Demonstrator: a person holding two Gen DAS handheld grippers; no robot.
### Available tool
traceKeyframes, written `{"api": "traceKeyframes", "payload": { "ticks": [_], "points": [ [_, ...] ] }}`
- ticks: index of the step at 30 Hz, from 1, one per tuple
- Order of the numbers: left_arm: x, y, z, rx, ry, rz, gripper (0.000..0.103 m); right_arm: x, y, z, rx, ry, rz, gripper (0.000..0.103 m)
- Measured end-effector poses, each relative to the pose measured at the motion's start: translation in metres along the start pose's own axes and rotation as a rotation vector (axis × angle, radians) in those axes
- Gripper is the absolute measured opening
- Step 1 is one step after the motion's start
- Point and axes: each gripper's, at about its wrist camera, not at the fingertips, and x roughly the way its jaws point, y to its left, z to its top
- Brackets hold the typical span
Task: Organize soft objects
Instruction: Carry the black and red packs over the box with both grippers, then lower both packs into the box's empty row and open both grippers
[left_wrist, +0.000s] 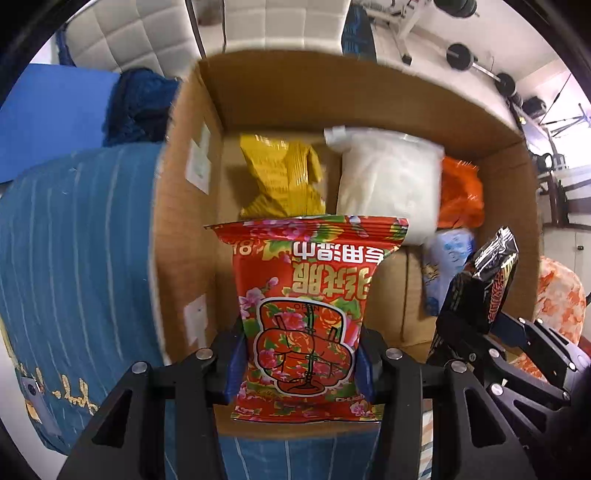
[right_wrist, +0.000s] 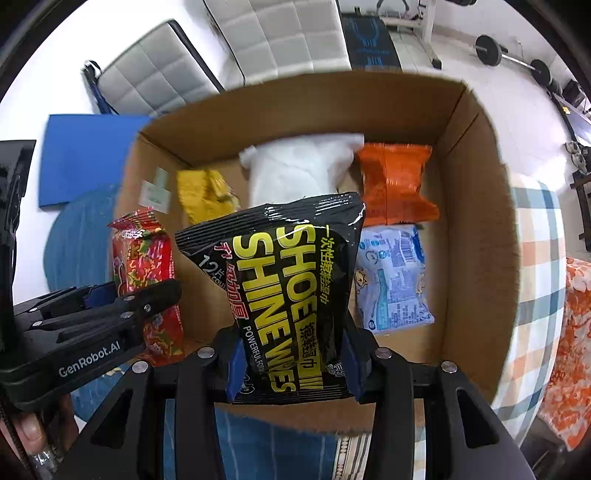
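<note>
My left gripper (left_wrist: 299, 365) is shut on a red floral wipes packet (left_wrist: 306, 295) and holds it over the near edge of an open cardboard box (left_wrist: 369, 92). My right gripper (right_wrist: 291, 369) is shut on a black "Shoe Shine Wipes" packet (right_wrist: 288, 280) over the same box (right_wrist: 476, 221). Each gripper shows in the other's view: the right one with the black packet (left_wrist: 484, 288), the left one with the red packet (right_wrist: 147, 273). On the box floor lie a yellow packet (right_wrist: 203, 195), a white packet (right_wrist: 299, 170), an orange packet (right_wrist: 395, 184) and a light blue packet (right_wrist: 391, 280).
The box sits on a blue striped cushion (left_wrist: 74, 258) and a plaid cloth (right_wrist: 535, 277). A blue mat (right_wrist: 88, 155) and padded white seats (right_wrist: 273, 37) lie beyond. Barbell weights (right_wrist: 513, 55) are at the back right. Orange floral fabric (right_wrist: 576, 350) is at the right.
</note>
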Motion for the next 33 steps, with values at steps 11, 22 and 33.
{"api": "traceKeyframes", "payload": {
  "ticks": [11, 22, 33],
  "points": [
    [0.055, -0.002, 0.011, 0.02, 0.125, 0.031, 0.045, 0.063, -0.005, 0.009, -0.013, 0.126, 0.015, 0.046],
    [0.065, -0.015, 0.007, 0.039, 0.145, 0.06, 0.047, 0.098, -0.004, 0.027, -0.003, 0.168, -0.006, 0.048],
    [0.032, -0.027, -0.002, 0.03, 0.076, 0.095, 0.058, 0.097, -0.009, 0.025, -0.016, 0.164, -0.017, 0.05]
  ]
}}
